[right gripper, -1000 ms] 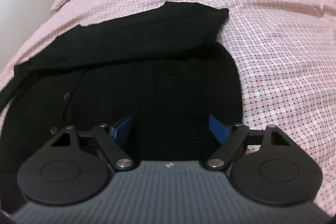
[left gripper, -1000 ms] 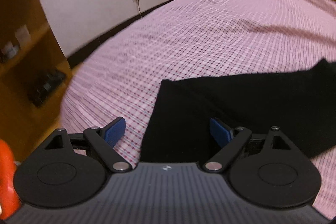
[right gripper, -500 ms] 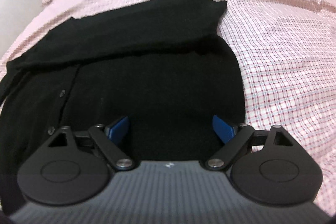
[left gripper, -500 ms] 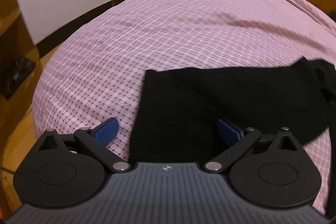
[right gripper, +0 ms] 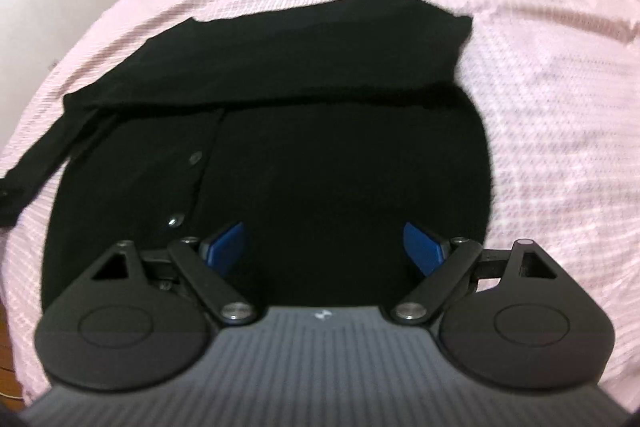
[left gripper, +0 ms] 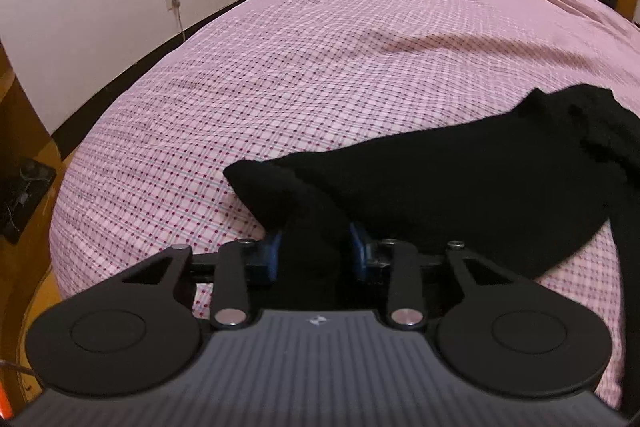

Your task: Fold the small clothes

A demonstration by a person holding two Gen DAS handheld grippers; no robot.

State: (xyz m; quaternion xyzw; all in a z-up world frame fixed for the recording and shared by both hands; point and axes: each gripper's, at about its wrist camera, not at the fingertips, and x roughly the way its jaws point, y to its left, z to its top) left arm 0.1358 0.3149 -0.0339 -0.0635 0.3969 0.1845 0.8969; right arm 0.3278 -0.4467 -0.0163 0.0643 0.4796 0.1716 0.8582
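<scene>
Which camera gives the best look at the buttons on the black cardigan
The right wrist view. It looks down on the black cardigan spread on the bed, and two buttons show along its front edge. The left wrist view shows no buttons, only a bunched fold of the cardigan pinched in the left claw.

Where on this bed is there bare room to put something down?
Bare pink checked bedspread stretches from the black cardigan to the wall side, and to its right. Crowded around the left gripper, clamping cardigan fabric, and open right gripper.
</scene>
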